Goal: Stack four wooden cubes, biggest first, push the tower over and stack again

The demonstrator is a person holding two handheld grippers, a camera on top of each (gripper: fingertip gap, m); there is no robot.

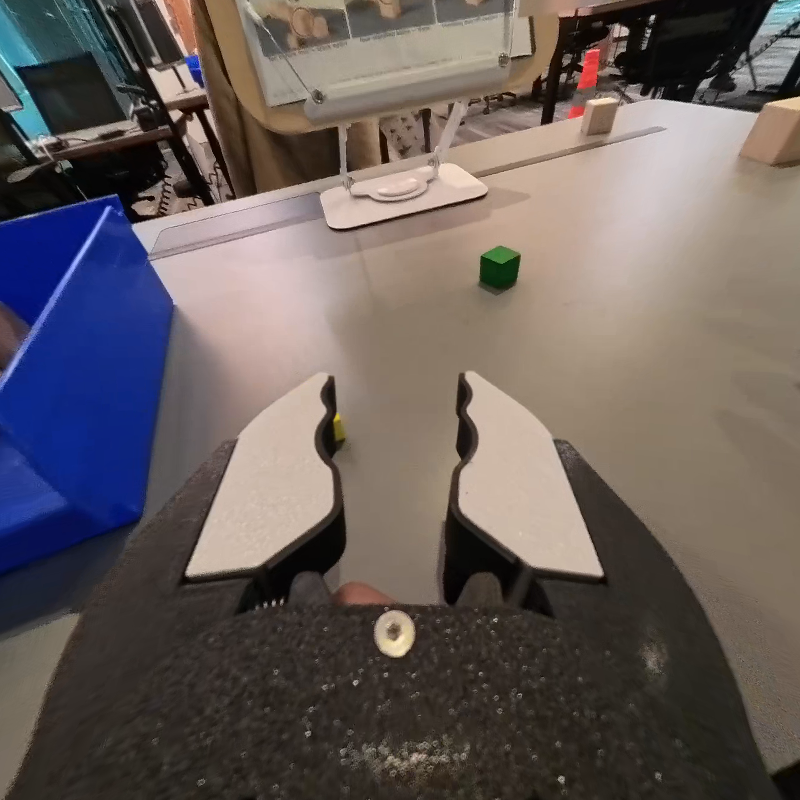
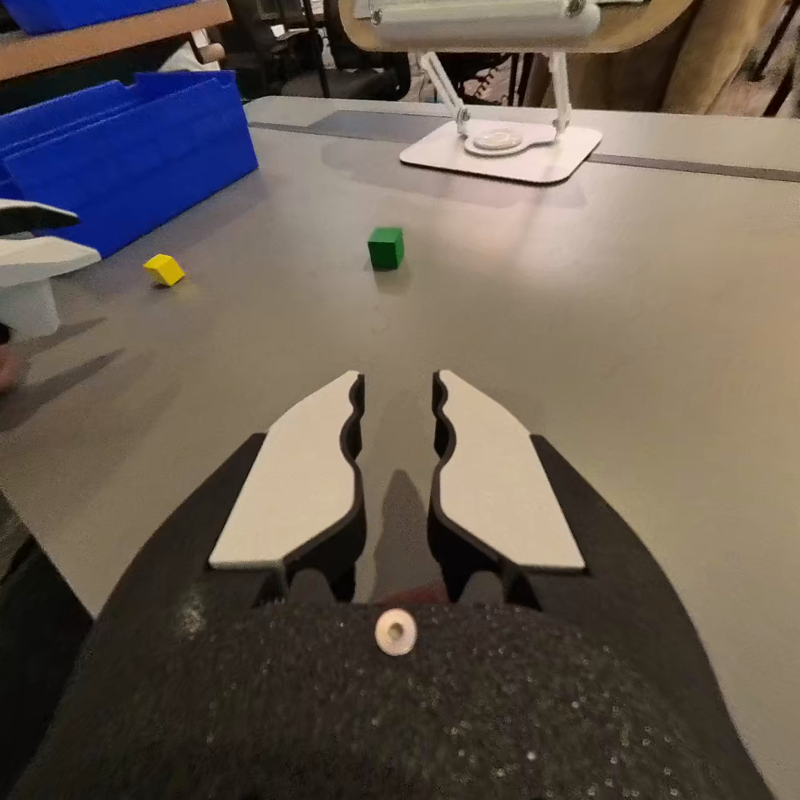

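Observation:
A green cube (image 1: 500,266) stands on the grey table (image 1: 606,346), ahead and a little right of my left gripper (image 1: 396,381), which is open and empty. A small yellow cube (image 1: 339,428) peeks out beside the left finger, on the table below it. In the right wrist view the green cube (image 2: 386,248) lies straight ahead of my right gripper (image 2: 398,376), which is open and empty above the table. The yellow cube (image 2: 164,269) sits to the left, turned at an angle, near the left gripper (image 2: 88,238). A large plain wooden block (image 1: 775,134) and a smaller pale one (image 1: 599,116) sit far right.
A blue bin (image 1: 86,368) stands along the table's left side, also in the right wrist view (image 2: 130,151). A white stand's base (image 1: 402,199) holding a sign sits at the back centre, also in the right wrist view (image 2: 502,151). Desks and chairs lie beyond the table. From either gripper's tips it is about 20 cm to the green cube (image 1: 500,266). It turns up in the right wrist view (image 2: 375,244) as well. The large plain wooden block (image 1: 775,134) is closer to my right gripper, around 35 cm from its tips; the left tips are 55 cm off.

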